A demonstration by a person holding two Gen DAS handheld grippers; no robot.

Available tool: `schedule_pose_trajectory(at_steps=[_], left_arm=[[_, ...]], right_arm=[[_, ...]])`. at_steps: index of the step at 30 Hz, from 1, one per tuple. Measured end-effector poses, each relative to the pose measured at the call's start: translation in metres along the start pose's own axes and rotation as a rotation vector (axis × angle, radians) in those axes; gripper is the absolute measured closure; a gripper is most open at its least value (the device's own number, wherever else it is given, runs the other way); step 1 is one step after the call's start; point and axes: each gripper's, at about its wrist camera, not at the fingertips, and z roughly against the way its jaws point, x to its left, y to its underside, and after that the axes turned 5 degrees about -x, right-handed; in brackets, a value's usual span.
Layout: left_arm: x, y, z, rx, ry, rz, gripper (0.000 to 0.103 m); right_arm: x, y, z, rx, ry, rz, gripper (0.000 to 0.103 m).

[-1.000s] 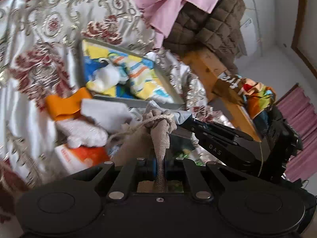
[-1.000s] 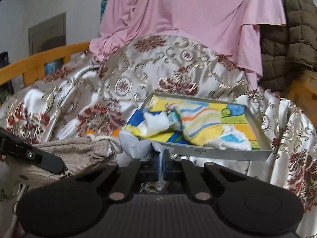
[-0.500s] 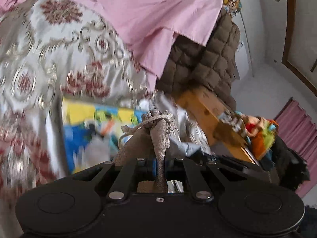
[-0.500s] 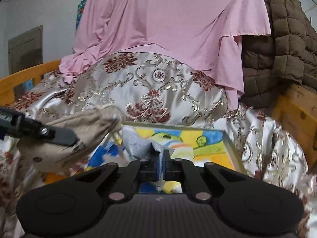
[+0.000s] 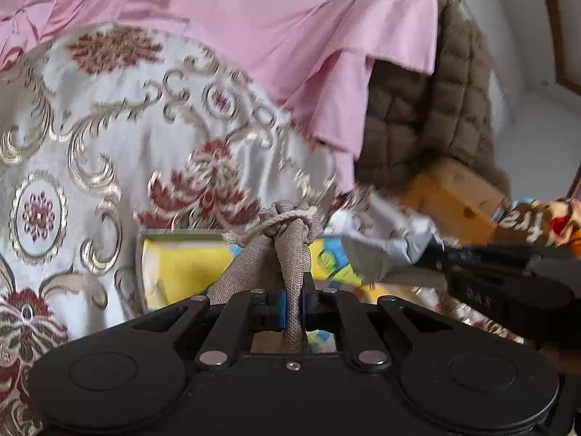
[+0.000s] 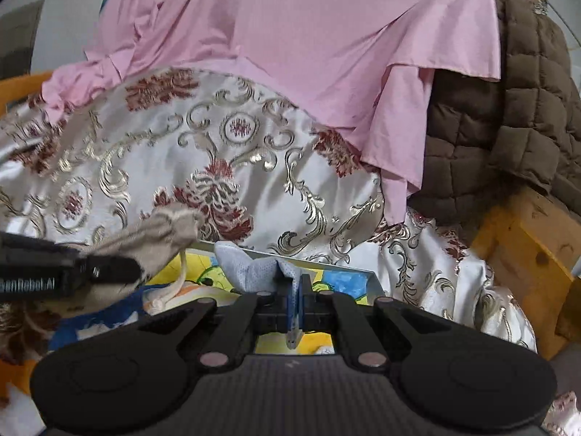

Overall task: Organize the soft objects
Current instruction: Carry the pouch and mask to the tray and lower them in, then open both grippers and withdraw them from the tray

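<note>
This is looking like a bedroom in a home: a satin bedspread (image 6: 225,152) with gold scrolls and dark red flowers is covering a bed, and a wooden bed frame (image 6: 526,250) is showing at its right edge. A pink sheet (image 6: 290,36) and a brown quilted coat (image 6: 508,116) are lying heaped on top, and a white wall (image 5: 526,72) is standing behind.

Tied burlap pouch (image 5: 287,239) and pale-blue cloth (image 6: 254,269) held over tray (image 6: 370,279)
</note>
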Motion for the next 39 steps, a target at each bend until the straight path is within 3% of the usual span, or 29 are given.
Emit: schedule_pose_trajectory(at_steps=[5, 11, 15, 18, 21, 23, 25, 26, 39], left_arm=[[0.001, 0.012, -0.009, 0.071, 0.007, -0.026, 0.095], [0.001, 0.025, -0.011, 0.099, 0.008, -0.034, 0.092], [-0.003, 0.026, -0.011, 0.106, 0.002, -0.039, 0.087], [-0.005, 0.026, -0.007, 0.102, -0.011, -0.038, 0.084], [-0.007, 0.026, -0.001, 0.093, -0.030, -0.041, 0.074], [-0.009, 0.027, 0.006, 0.076, -0.043, -0.043, 0.062], [-0.011, 0.026, 0.015, 0.053, -0.049, -0.033, 0.051], [-0.012, 0.026, 0.019, 0.041, -0.053, -0.027, 0.046], [-0.043, 0.017, 0.111, -0.067, -0.122, -0.096, 0.029]], right_arm=[[0.011, 0.006, -0.023, 0.096, -0.054, -0.020, 0.099], [0.015, 0.013, -0.026, 0.141, -0.084, -0.027, 0.093], [0.016, 0.016, -0.023, 0.154, -0.099, -0.031, 0.082], [0.014, 0.018, -0.019, 0.157, -0.105, -0.038, 0.067], [0.010, 0.018, -0.010, 0.140, -0.110, -0.051, 0.052], [0.006, 0.018, -0.003, 0.123, -0.115, -0.061, 0.043], [0.002, 0.017, 0.005, 0.111, -0.114, -0.070, 0.027], [0.000, 0.017, 0.010, 0.102, -0.115, -0.079, 0.026], [-0.022, 0.005, 0.102, -0.042, -0.126, -0.173, 0.006]])
